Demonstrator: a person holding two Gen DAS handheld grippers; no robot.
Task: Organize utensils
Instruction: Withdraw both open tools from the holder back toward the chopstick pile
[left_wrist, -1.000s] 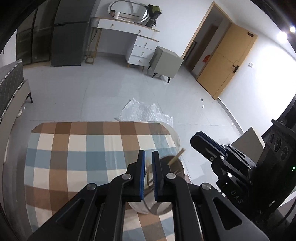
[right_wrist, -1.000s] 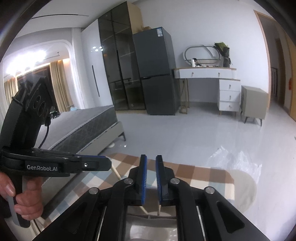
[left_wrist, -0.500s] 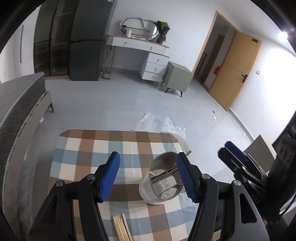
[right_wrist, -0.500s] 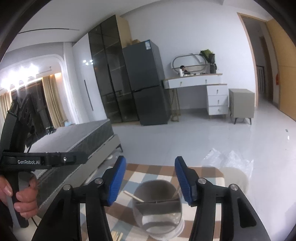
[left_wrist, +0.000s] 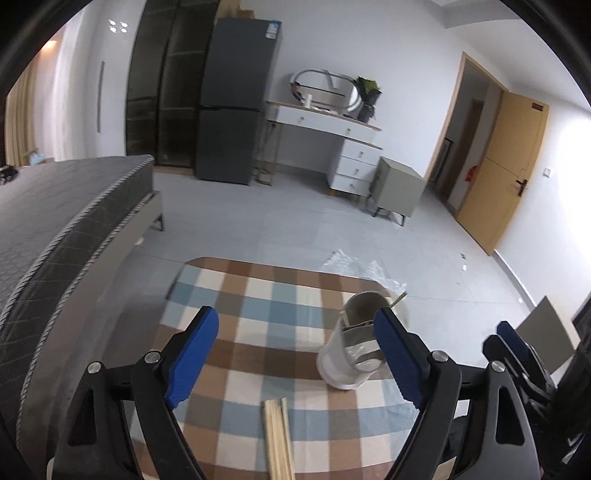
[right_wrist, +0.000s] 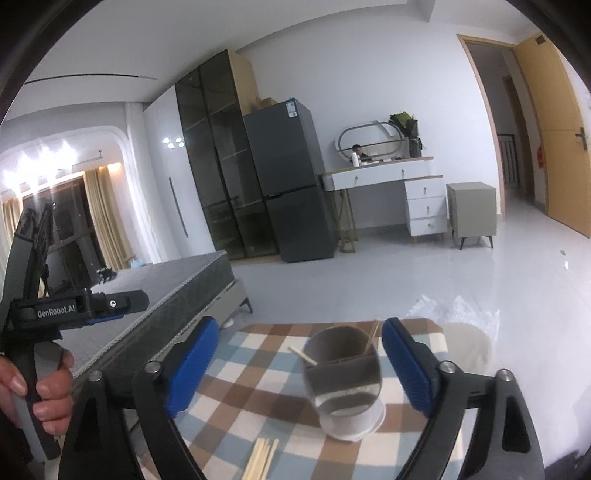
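A metal utensil holder (left_wrist: 351, 347) on a white base stands on the checked tablecloth (left_wrist: 255, 332), with two wooden chopsticks inside. It also shows in the right wrist view (right_wrist: 343, 376). A bundle of chopsticks (left_wrist: 277, 435) lies on the cloth in front of it, also in the right wrist view (right_wrist: 260, 459). My left gripper (left_wrist: 299, 354) is open and empty, raised above the cloth, left of the holder. My right gripper (right_wrist: 297, 369) is open and empty, framing the holder from above. The right gripper shows at the left view's right edge (left_wrist: 517, 354).
The table is small with rounded corners. A grey bed (left_wrist: 55, 221) lies to the left. Crumpled plastic wrap (left_wrist: 362, 269) lies on the floor beyond the table. A fridge (right_wrist: 288, 177), white desk (right_wrist: 391, 177) and grey cabinet (right_wrist: 471, 208) stand at the back wall.
Both grippers went from shut to wide open and pulled back and up from the holder. The chopstick bundle came into view on the cloth.
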